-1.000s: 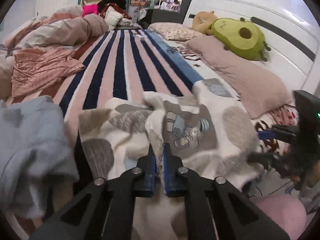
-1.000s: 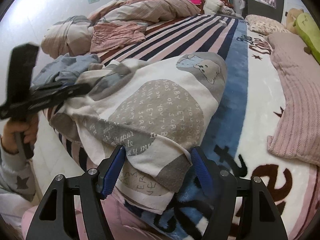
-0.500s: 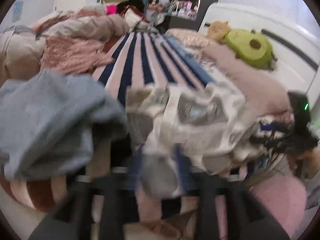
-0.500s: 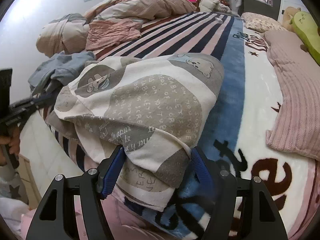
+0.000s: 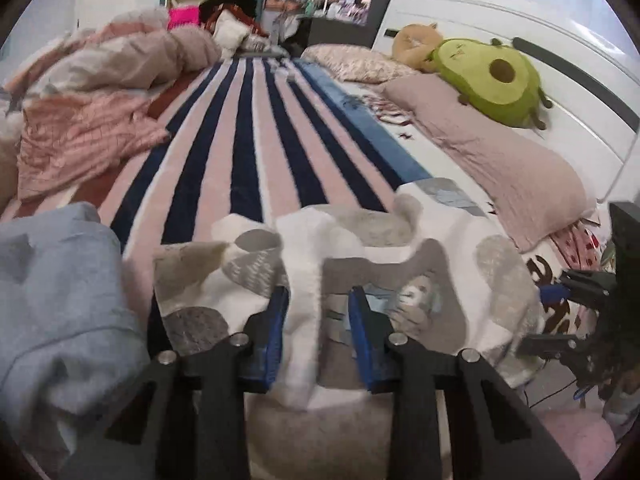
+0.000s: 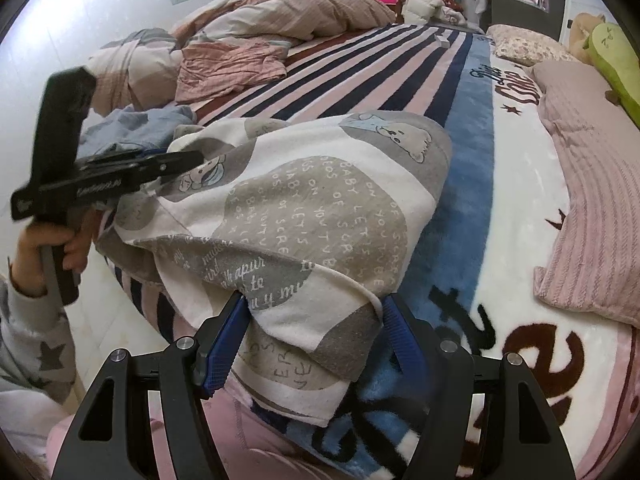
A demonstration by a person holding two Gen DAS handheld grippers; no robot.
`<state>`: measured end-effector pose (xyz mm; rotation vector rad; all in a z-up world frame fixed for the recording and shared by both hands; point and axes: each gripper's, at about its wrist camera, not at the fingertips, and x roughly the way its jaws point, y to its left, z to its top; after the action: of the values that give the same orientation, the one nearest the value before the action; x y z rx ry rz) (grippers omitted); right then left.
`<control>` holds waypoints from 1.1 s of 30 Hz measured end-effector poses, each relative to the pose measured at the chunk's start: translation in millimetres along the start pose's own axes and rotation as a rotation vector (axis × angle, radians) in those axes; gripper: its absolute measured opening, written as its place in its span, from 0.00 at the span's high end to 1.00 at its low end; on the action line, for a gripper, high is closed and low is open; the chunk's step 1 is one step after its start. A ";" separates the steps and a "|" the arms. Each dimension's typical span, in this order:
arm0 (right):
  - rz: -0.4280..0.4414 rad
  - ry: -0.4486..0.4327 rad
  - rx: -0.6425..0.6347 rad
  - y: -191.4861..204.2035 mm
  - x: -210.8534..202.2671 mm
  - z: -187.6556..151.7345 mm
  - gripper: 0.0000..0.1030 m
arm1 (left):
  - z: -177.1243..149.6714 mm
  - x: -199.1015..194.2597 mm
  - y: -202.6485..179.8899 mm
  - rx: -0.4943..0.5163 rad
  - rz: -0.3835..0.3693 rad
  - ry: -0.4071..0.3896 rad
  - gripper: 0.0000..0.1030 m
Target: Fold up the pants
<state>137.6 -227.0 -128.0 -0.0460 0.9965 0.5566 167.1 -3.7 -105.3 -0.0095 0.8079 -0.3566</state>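
The cream pants (image 5: 400, 264) with grey patches and bear prints lie bunched on the striped blanket (image 5: 248, 140) near the bed's edge. My left gripper (image 5: 318, 300) straddles a raised fold of them. Its jaws are closing, and the cloth between them looks loose rather than pinched. From the right wrist view the pants (image 6: 312, 208) spread out ahead, with the left gripper (image 6: 196, 158) at their far left side. My right gripper (image 6: 312, 308) stands wide around the near folded corner, which lies slack between the blue pads. It shows in the left wrist view as the right gripper (image 5: 538, 318).
A pale blue garment (image 5: 52, 300) is heaped left of the pants. Behind it lie a pink striped garment (image 5: 80, 136) and a rumpled duvet (image 6: 304, 4). A pink pillow (image 5: 500, 160) and an avocado plush (image 5: 488, 76) line the headboard. A hand (image 6: 44, 240) holds the left gripper off the bed's edge.
The left gripper let go of the fold it pinched, drew back with jaws wide, then came forward again and narrowed around a fold. The right gripper stayed put.
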 end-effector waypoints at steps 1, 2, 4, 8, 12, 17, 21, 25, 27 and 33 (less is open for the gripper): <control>0.002 0.000 -0.001 -0.6 0.1 0.0 0.37 | -2.8 -3.7 -5.8 0.024 -0.002 -0.006 0.81; 0.002 0.000 -0.002 -0.2 0.2 0.3 0.37 | -5.2 -5.1 -9.8 0.039 -0.007 -0.005 0.87; 0.002 -0.002 -0.005 0.1 0.7 1.1 0.37 | -8.2 -7.3 -17.0 0.062 -0.011 -0.001 0.95; 0.007 -0.008 -0.003 -0.2 0.8 1.2 0.37 | -11.1 -10.7 -10.1 0.045 0.039 -0.006 0.99; 0.012 -0.019 0.001 -1.1 -4.5 0.9 0.37 | -9.6 -34.3 5.5 0.010 0.110 -0.075 0.99; 0.027 -0.058 0.013 -3.2 -18.5 7.6 0.37 | -22.4 -64.3 25.3 -0.044 0.151 -0.086 1.00; 0.022 -0.061 0.016 -1.6 -18.4 11.6 0.37 | -39.3 -61.1 41.4 -0.103 0.079 -0.040 1.00; 0.022 -0.050 0.007 4.2 -13.5 14.6 0.37 | -30.8 -52.2 40.8 -0.099 -0.004 -0.033 0.96; 0.026 -0.047 -0.004 7.0 -13.0 15.5 0.37 | -22.0 -39.3 36.5 -0.076 -0.010 -0.010 0.79; 0.023 -0.043 0.001 5.7 -13.7 14.8 0.37 | -23.4 -15.9 27.7 -0.077 -0.085 0.043 0.55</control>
<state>140.8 -223.6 -107.6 -0.0216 0.9560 0.5761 149.0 30.3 -114.3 -0.1089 0.8657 -0.4064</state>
